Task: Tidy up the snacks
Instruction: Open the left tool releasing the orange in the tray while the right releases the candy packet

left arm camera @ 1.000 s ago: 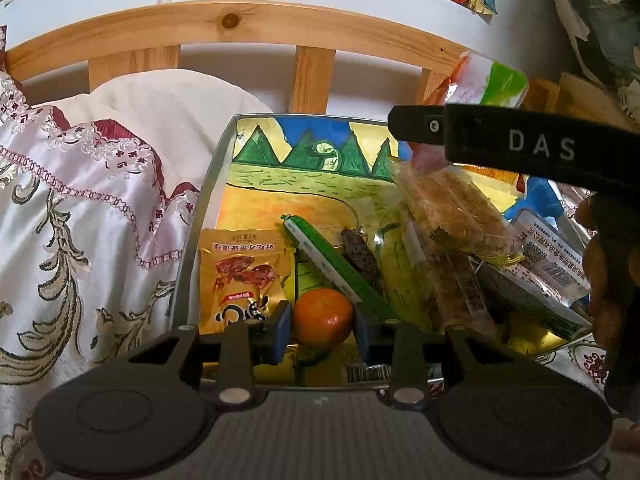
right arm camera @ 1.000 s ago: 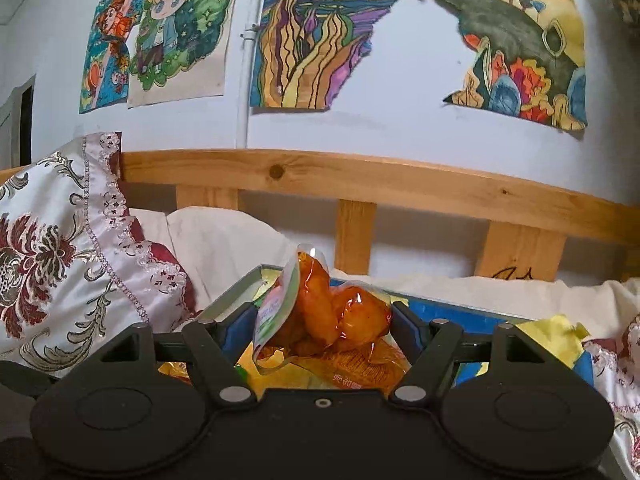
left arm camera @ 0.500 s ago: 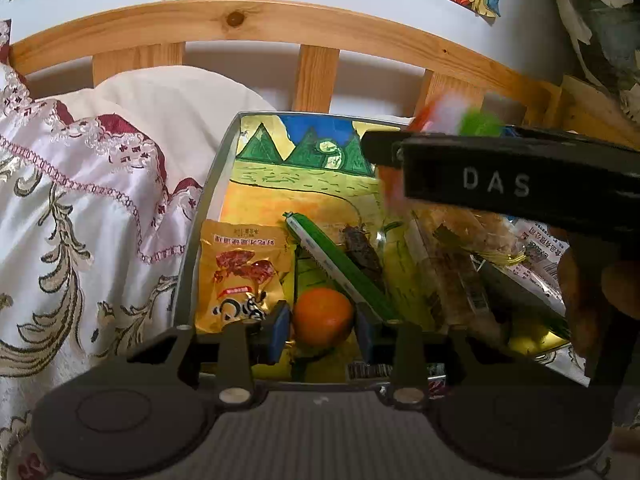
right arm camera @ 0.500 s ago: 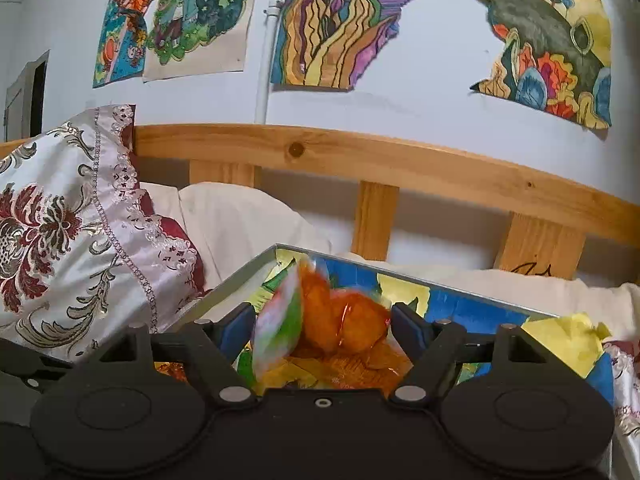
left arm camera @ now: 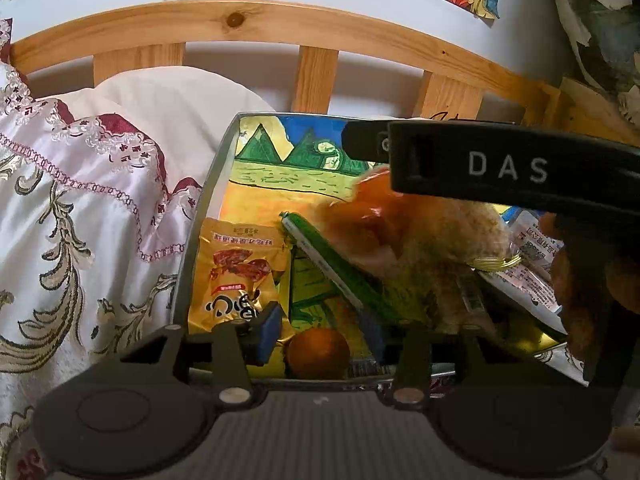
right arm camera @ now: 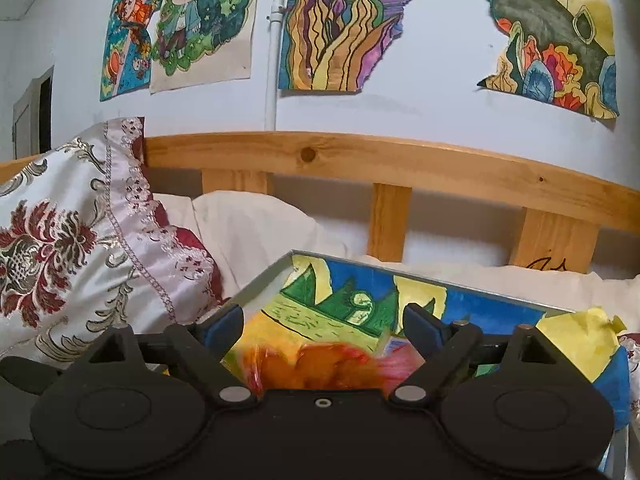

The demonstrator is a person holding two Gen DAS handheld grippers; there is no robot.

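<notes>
Snacks lie in the painted tray (left arm camera: 200, 216) on the bed: the left gripper (left arm camera: 320, 330), jaws just parted, straddles an orange (left arm camera: 318, 354) (pads clear), while the right gripper (right arm camera: 322, 326) has widened off a blurred orange bag (right arm camera: 320, 368).

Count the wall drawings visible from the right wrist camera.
3: a cartoon-child drawing at left, a flame-like one in the middle, a torn landscape at right. Others may lie outside the frame.

The tray (left arm camera: 192, 256) lies on the bed, headboard (left arm camera: 316, 76) behind it, pillow (left arm camera: 80, 216) left. In the tray, the packet (left arm camera: 236, 272) lies left of the orange (left arm camera: 318, 354), the stick (left arm camera: 336, 268) right.
</notes>
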